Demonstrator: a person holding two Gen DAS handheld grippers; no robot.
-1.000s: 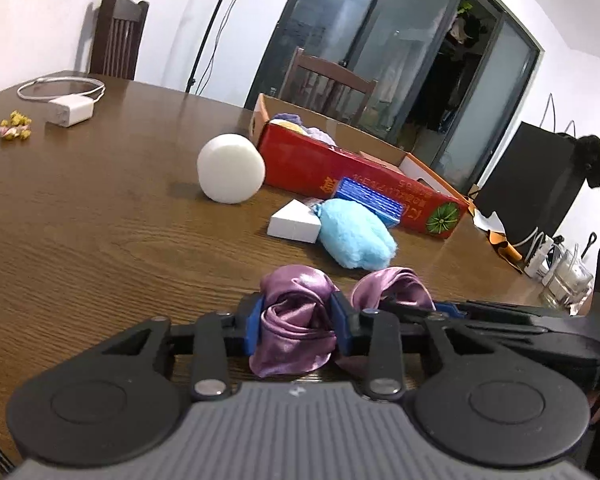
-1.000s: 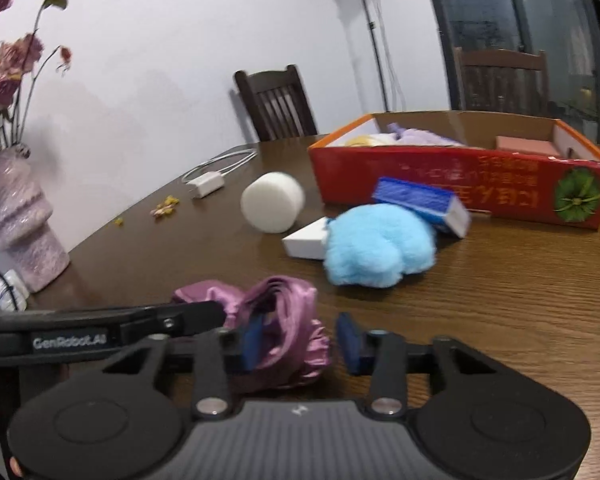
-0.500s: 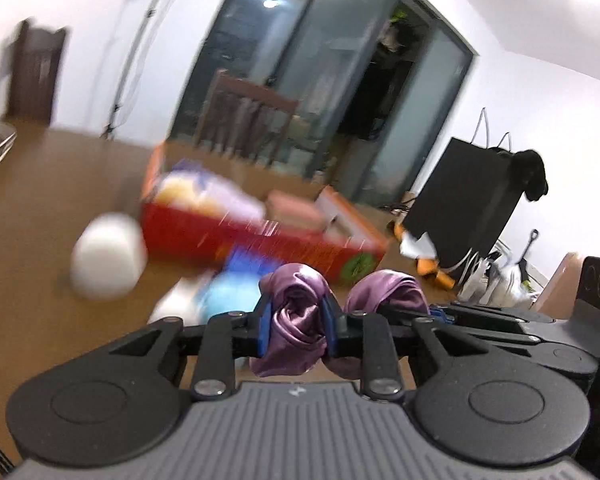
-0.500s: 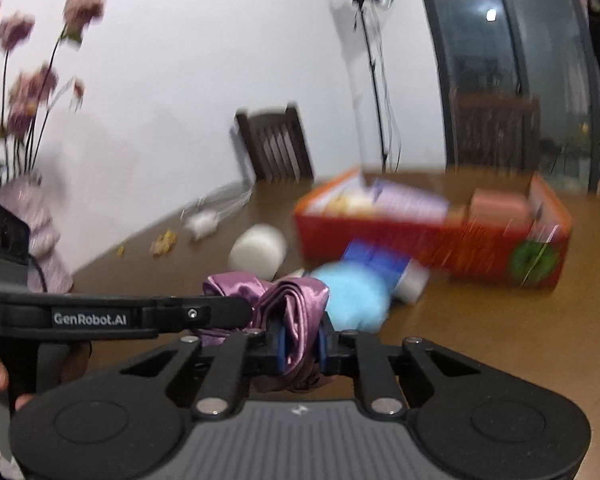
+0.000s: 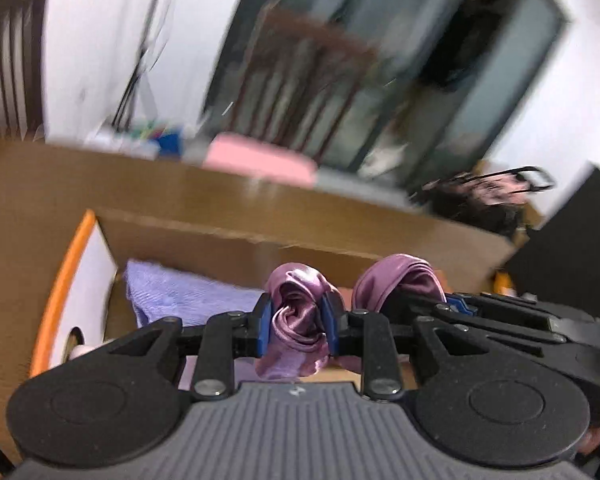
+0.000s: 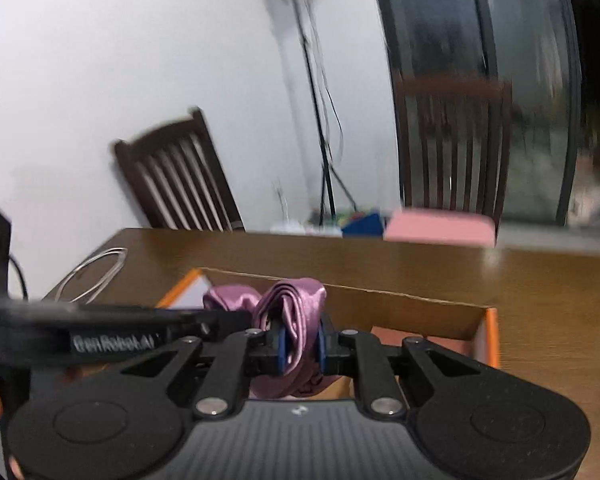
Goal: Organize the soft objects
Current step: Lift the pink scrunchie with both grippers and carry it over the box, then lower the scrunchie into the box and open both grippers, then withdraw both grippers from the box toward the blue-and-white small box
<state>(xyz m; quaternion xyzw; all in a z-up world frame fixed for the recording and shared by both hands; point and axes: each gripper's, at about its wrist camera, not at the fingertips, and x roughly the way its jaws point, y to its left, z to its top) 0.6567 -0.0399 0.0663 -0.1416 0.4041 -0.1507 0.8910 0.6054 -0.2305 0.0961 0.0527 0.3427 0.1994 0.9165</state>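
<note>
Both grippers hold one shiny purple satin cloth (image 5: 296, 320) over the open cardboard box (image 5: 260, 240) with orange rims. My left gripper (image 5: 296, 324) is shut on one bunched end. My right gripper (image 6: 299, 346) is shut on the other end of the cloth (image 6: 292, 312), and shows at the right of the left wrist view (image 5: 452, 304). A lavender knitted cloth (image 5: 180, 296) lies inside the box below the left gripper.
The box stands on a brown wooden table (image 6: 540, 280). A pink block (image 6: 440, 228) lies at the table's far edge. A white cable (image 6: 96, 272) lies at the left. Dark wooden chairs (image 6: 180, 184) stand behind the table.
Both grippers carried the purple cloth forward from in front of the box to above its opening. The sponge, blue plush and white blocks have dropped out of view.
</note>
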